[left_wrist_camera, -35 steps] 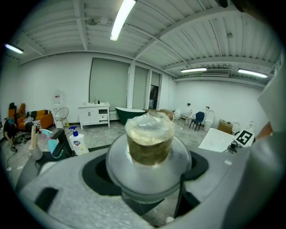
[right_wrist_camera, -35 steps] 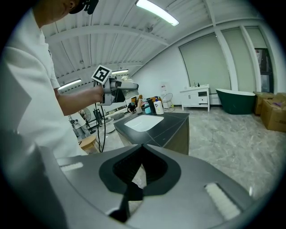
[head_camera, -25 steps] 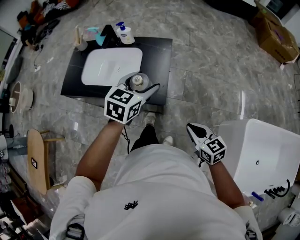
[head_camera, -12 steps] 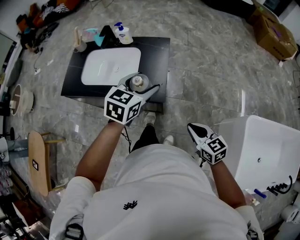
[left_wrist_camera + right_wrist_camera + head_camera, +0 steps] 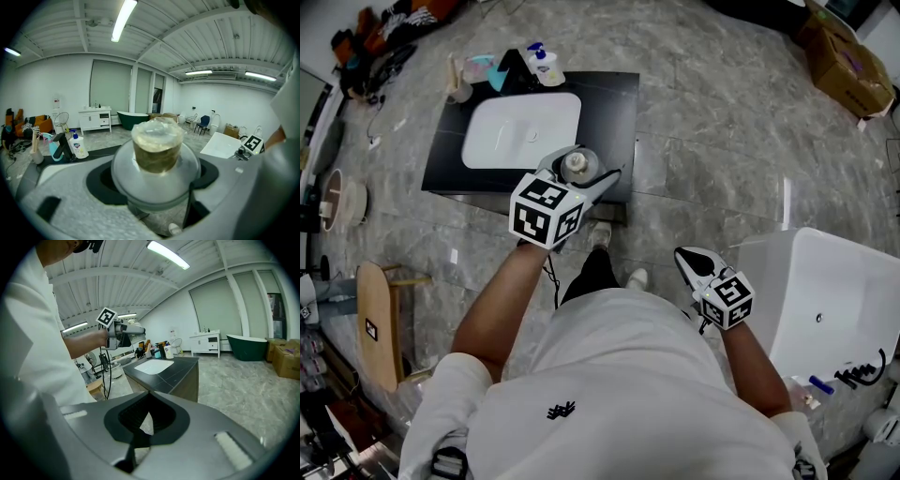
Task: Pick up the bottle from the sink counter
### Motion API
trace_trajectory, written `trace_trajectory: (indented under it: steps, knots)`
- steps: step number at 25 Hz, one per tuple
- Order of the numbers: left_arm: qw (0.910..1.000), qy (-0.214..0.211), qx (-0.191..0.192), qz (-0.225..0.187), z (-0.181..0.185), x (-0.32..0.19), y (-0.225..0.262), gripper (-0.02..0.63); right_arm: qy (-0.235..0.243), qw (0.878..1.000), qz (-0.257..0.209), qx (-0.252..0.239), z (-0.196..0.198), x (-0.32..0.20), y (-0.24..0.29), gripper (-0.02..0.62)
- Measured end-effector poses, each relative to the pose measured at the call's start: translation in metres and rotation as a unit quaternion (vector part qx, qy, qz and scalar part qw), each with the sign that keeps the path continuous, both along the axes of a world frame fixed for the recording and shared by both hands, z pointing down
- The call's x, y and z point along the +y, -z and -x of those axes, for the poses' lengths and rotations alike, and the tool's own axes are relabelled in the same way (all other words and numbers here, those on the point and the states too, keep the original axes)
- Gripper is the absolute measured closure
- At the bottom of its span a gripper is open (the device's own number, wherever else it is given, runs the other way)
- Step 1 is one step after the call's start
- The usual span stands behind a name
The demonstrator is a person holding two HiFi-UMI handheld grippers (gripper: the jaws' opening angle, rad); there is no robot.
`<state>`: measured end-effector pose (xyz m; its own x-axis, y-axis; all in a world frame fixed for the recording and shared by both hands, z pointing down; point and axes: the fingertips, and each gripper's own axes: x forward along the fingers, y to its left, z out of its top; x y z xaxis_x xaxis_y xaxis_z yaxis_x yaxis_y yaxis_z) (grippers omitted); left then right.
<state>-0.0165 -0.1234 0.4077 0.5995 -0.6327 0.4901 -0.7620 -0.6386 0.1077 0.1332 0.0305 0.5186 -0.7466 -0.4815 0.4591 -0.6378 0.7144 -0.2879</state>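
Grey marble floor, black worktop with white basin. Left gripper clamped on clear round bottle with tan cap, held over worktop's front edge. Right gripper jaws together, empty, well apart.

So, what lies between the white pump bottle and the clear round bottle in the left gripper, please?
The white rectangular sink basin, as the head view shows.

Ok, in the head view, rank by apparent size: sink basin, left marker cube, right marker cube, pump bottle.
Sink basin
Left marker cube, nearer the camera
Then right marker cube and pump bottle look close, bottle farther off, so unranked
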Motion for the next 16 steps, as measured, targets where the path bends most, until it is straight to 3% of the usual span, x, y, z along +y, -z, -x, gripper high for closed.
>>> trace_trajectory:
  steps: [16]
  knots:
    - [1.0, 0.002, 0.003, -0.001, 0.001, -0.023, -0.004, 0.259, -0.001, 1.0, -0.003, 0.005, 0.001, -0.016, -0.004, 0.584]
